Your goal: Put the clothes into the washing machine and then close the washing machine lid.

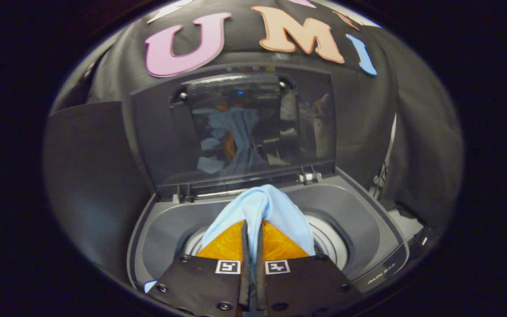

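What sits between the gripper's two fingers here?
In the gripper view, a fold of the light blue garment is pinched between the fingers of the gripper, hanging over the washing machine drum.

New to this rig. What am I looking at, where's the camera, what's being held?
The camera is a fisheye that rides on a hand-held gripper a person carries; it looks forward along its two fingers. Those fingers are pressed together on a light blue garment, holding it above the drum opening of a grey top-loading washing machine. The machine's lid stands open behind the garment, its glass reflecting the scene. Black booth cloth hangs beyond.
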Available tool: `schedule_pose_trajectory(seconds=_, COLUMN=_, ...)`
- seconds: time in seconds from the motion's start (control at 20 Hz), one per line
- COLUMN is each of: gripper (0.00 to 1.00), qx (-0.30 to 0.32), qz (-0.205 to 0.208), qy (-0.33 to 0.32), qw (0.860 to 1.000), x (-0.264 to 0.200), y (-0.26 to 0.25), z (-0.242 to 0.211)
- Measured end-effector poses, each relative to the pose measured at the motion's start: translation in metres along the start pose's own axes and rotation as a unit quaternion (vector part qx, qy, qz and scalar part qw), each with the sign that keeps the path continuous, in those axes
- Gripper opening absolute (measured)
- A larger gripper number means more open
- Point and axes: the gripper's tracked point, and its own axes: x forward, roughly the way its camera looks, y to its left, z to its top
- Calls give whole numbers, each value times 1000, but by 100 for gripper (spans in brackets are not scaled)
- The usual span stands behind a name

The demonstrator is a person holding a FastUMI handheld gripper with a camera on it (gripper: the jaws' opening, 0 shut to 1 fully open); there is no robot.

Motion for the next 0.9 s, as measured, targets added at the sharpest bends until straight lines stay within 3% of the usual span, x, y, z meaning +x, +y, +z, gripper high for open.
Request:
schedule_pose_trajectory(seconds=0.1, gripper=13, qx=-22, qz=1, qy=25, qw=999, x=7, y=1, z=-7)
schedule_pose_trajectory(seconds=0.25, gripper=13, qx=-32, qz=1, qy=22, qw=999, x=8, y=3, z=-9)
schedule_pose_trajectory(seconds=0.5, gripper=7, qx=-29, qz=-9, qy=-45, qw=999, x=-8, y=1, z=14)
schedule_pose_trajectory(seconds=0.75, gripper=100, qx=-34, qz=-16, qy=-40, qw=998, x=-10, y=-5, z=14)
schedule_pose_trajectory(seconds=0.9, gripper=99, qx=-37, qz=-15, qy=-45, qw=998, x=-12, y=-5, z=27)
